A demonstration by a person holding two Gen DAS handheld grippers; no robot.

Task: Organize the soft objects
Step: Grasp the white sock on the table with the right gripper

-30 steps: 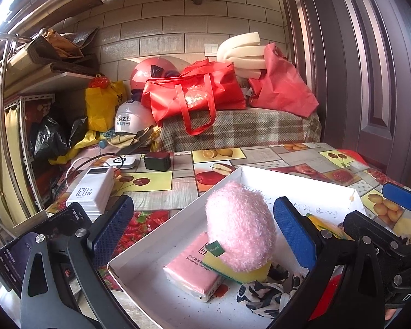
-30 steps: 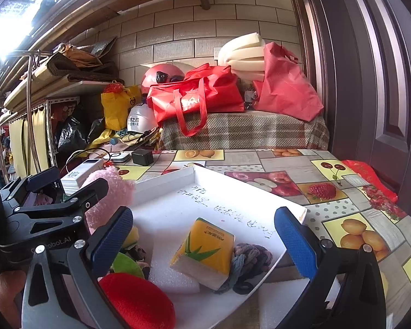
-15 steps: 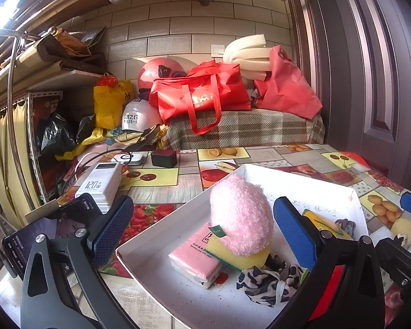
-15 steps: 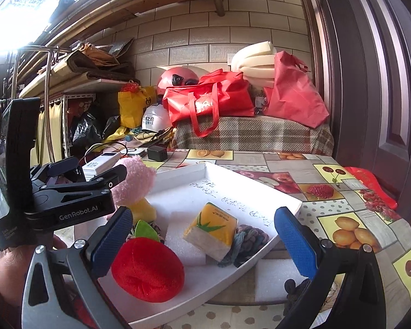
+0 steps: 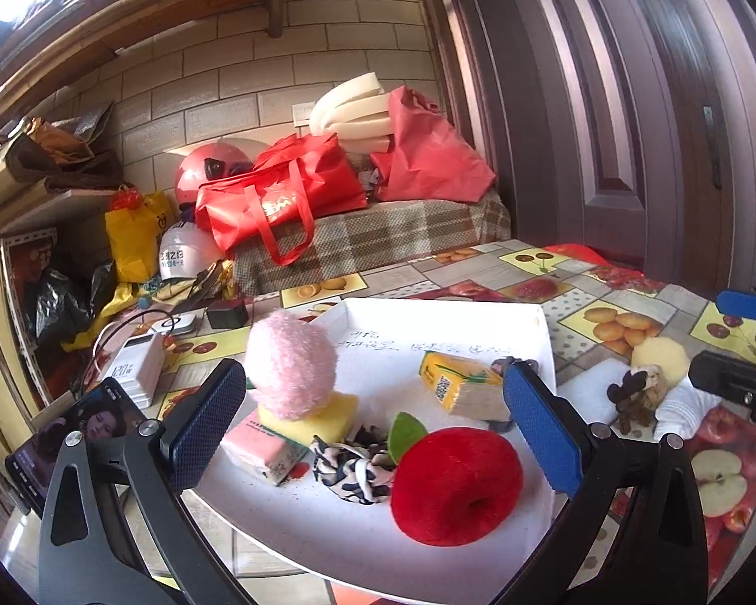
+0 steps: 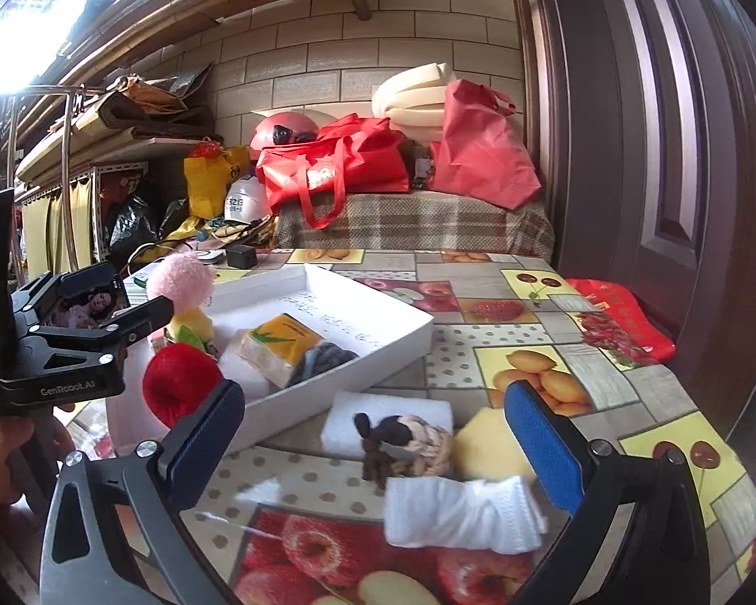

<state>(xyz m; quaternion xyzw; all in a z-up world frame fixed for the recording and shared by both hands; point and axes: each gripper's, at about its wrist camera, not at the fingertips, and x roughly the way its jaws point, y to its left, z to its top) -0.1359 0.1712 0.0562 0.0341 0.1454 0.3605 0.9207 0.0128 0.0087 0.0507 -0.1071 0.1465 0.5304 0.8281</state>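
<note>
A white tray point(image 5: 448, 322) holds a pink fluffy ball point(image 5: 290, 365) on a yellow sponge point(image 5: 322, 421), a pink tissue pack point(image 5: 257, 451), a patterned scrunchie point(image 5: 350, 469), a red yarn apple point(image 5: 456, 486) and a yellow tissue pack point(image 5: 461, 383). My left gripper point(image 5: 373, 433) is open and empty, above the tray's near end. My right gripper point(image 6: 373, 446) is open and empty, above loose items beside the tray point(image 6: 358, 375): a white foam pad point(image 6: 342, 421), a brown-beige knotted piece point(image 6: 408, 441), a yellow sponge point(image 6: 489, 451) and a folded white cloth point(image 6: 461, 514).
The table has a fruit-print cover point(image 6: 529, 333). A phone point(image 5: 70, 441), a power bank point(image 5: 136, 368) and a black charger point(image 5: 227, 313) lie left of the tray. Red bags point(image 6: 337, 166) and helmets sit on a checked surface behind. A door point(image 6: 680, 151) stands at right.
Both grippers have pulled back and risen from the tray. The red apple now lies in full view in the tray, and the loose items right of the tray have come into the right view.
</note>
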